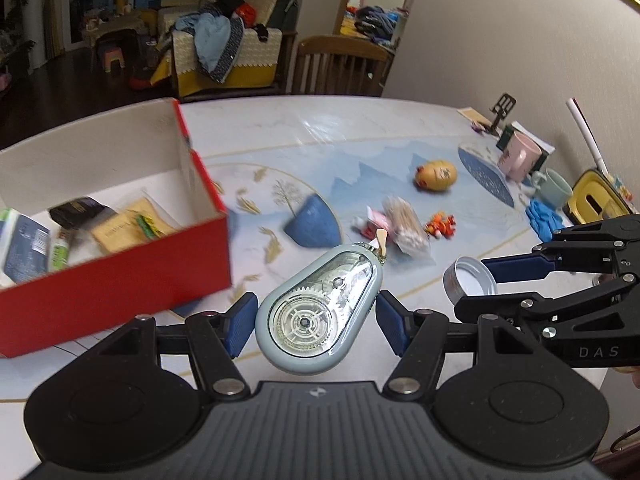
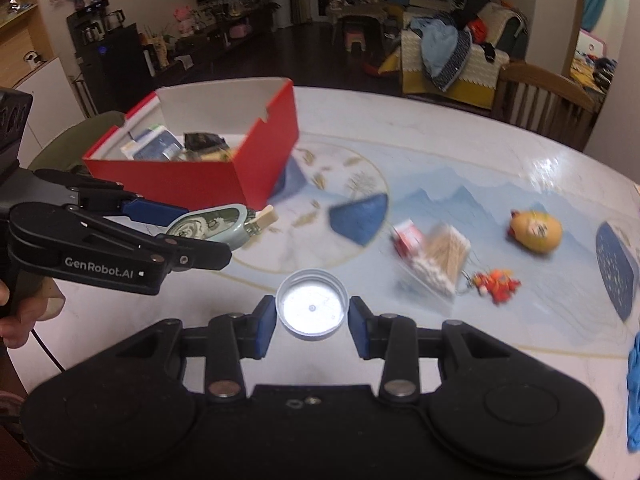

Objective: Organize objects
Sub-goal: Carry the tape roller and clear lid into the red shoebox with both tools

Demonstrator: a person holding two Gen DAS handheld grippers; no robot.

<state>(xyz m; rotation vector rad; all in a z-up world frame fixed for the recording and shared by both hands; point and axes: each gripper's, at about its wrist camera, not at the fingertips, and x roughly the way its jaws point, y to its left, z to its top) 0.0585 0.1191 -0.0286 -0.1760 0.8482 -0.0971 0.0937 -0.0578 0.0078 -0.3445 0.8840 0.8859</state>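
Your left gripper (image 1: 316,322) has its fingers (image 1: 240,326) set fairly wide, clamped on the sides of a pale blue-grey correction-tape dispenser (image 1: 318,314). The dispenser is lifted clear of the table (image 1: 360,140), clear face up, its small tan tip pointing away from you.

Your right gripper (image 2: 312,322) holds a round silver tin lid (image 2: 312,306) between narrower-set fingers (image 2: 265,330), hollow white side up, also off the table.

The two grippers sit side by side; each shows in the other's camera.

The red box (image 1: 120,288) stands open on the table to the left of the left gripper, near it. Inside: a dark packet, a blue packet, a tan envelope, a green-and-white tube.

Loose on the table, well beyond the fingers:
- a bag of cotton swabs (image 1: 404,226) beside a small pink-and-red pack (image 1: 370,222)
- an orange toy keychain (image 1: 440,226)
- a yellow egg-shaped toy (image 1: 436,176)

Far right edge: a pink mug (image 1: 518,158), a grey-green mug (image 1: 554,188), blue gloves (image 1: 542,218).

Part of your hand (image 2: 16,312) shows on the left gripper's handle.
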